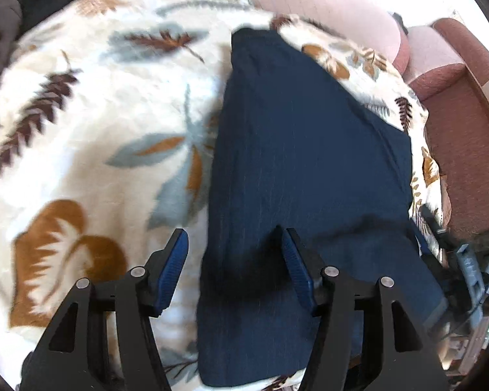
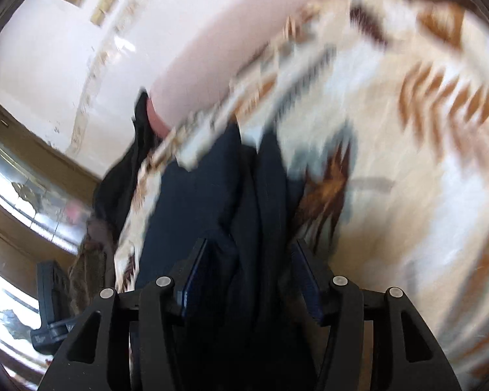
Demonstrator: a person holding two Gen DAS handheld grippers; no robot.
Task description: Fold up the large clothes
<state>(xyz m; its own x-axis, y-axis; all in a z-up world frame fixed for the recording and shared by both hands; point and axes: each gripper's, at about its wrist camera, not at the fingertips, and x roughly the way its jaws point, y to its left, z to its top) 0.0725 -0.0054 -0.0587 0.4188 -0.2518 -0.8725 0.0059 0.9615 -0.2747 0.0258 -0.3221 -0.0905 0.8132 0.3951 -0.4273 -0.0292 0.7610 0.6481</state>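
With both the left tool (image 1: 233, 244) and right tool (image 2: 249, 257) standing half open, gripping nothing, the navy garment (image 1: 303, 169) is lying folded lengthwise on the leaf-patterned blanket (image 1: 91, 123) (plush, uneven), risking its layers sliding askew.

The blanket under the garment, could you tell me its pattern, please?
Cream blanket with brown, rust and grey-blue leaves, clearest in the left wrist view.

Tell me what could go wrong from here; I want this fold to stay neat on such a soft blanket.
1. The long navy blue garment lies at the edge of the fluffy leaf-print blanket; a tug could drag it off.
2. The left gripper is open astride the garment's side edge; closing may also pinch the blanket.
3. The right gripper is open over bunched folds, so it may catch uneven layers.
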